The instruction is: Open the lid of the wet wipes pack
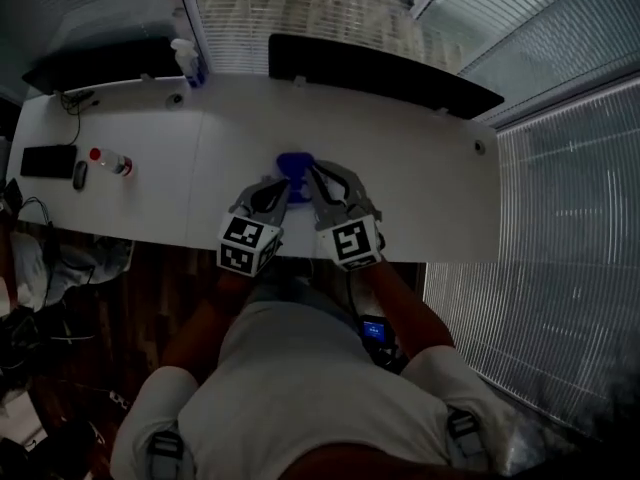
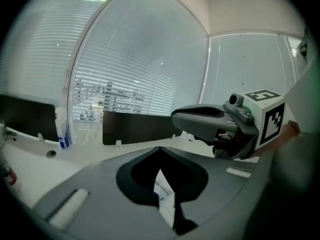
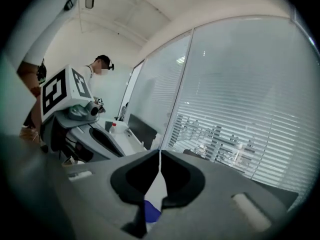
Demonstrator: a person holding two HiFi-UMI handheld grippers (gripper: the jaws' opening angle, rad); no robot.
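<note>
Jaws of the left gripper [image 2: 159, 150] are pressing fully together on the wet wipes pack [image 2: 165, 190], its white printed edge showing in the slit between them. The right gripper [image 3: 160, 153] is clamping the pack likewise, its tips meeting, with white and blue wedged behind them. Just past both pairs of tips the pack's blue body is showing against the white table [image 1: 420, 168]; further ahead a dark screen [image 1: 380, 73] is standing

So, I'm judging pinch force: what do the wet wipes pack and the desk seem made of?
The wet wipes pack looks like soft plastic film, blue with a white printed part; it pinches thin between the jaws. The desk may be hard white laminate board: flat, smooth, matte.
</note>
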